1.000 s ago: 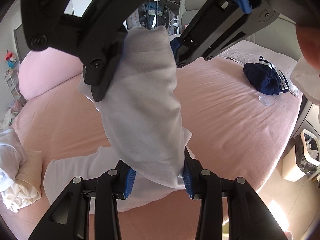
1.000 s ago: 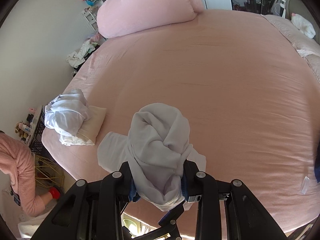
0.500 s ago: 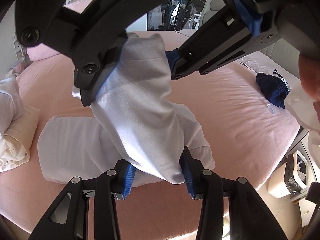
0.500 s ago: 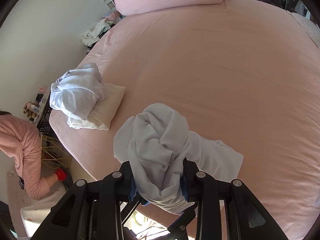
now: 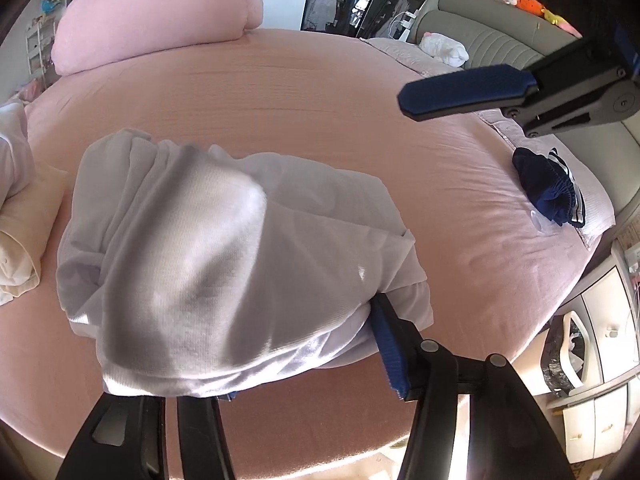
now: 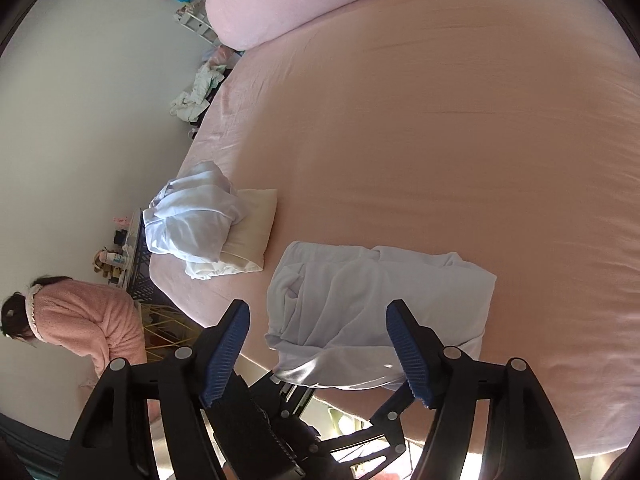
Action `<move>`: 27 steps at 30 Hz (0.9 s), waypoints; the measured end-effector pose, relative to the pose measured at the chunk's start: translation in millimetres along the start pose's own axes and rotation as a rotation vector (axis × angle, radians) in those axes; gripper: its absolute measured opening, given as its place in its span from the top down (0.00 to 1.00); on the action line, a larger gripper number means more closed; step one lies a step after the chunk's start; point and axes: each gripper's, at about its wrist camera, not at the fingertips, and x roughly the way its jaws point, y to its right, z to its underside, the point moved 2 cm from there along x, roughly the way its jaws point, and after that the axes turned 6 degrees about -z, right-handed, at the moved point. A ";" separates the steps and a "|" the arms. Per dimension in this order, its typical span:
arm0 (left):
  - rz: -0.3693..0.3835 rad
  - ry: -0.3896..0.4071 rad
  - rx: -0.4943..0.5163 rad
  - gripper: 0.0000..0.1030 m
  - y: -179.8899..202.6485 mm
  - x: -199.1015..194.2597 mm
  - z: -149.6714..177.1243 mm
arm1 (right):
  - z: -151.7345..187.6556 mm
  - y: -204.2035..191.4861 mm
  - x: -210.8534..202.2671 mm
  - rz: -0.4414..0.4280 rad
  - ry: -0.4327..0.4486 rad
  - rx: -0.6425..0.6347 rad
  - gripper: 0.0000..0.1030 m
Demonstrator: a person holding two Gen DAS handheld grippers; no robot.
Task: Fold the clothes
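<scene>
**White garment down on the pink bed, both claws letting go**

I see the white knit garment [image 6: 380, 312] lying in a loose folded bundle on the round bed with its pink sheet [image 6: 440, 120], near the bed's front edge. In my right wrist view it sits just beyond the right gripper [image 6: 316, 344], whose blue-padded fingers [image 6: 408, 356] stand wide apart with bare air between them and the cloth; the pads press on nothing. These jaws have just been opening, and the garment is out of them.

From my left wrist view, the left gripper [image 5: 280, 344] is close against the same bundle. Its jaws have just been opening as well. The cloth drapes over the left-side finger and hides it, while the right-side blue pad [image 5: 386, 344] stands at the bundle's edge. The garment lies between the fingers, slack and resting on the sheet, and I see no pinch in it.

Beside the bundle, towards the bed's edge, a crumpled white shirt [image 6: 192, 220] lies on top of a folded cream cloth [image 6: 252, 228]. A dark navy garment with white stripes [image 5: 548, 192] lies well apart on the far side of the bed. A long pink bolster pillow [image 5: 156, 12] sits at the bed's far rim. A person in a fluffy pink robe [image 6: 88, 320] bends down beside the bed.
</scene>
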 end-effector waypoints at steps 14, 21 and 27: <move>0.096 -0.137 -0.196 0.29 -30.5 -13.5 1.5 | 26.6 79.7 -25.1 -0.026 0.052 0.163 0.30; 0.042 -0.039 -0.221 0.27 -52.1 -40.2 -1.1 | 44.9 96.6 -11.1 -0.028 0.029 0.197 0.30; -0.010 0.026 -0.034 0.24 -39.0 -45.0 -7.6 | 53.2 90.2 -1.4 -0.040 0.022 0.106 0.30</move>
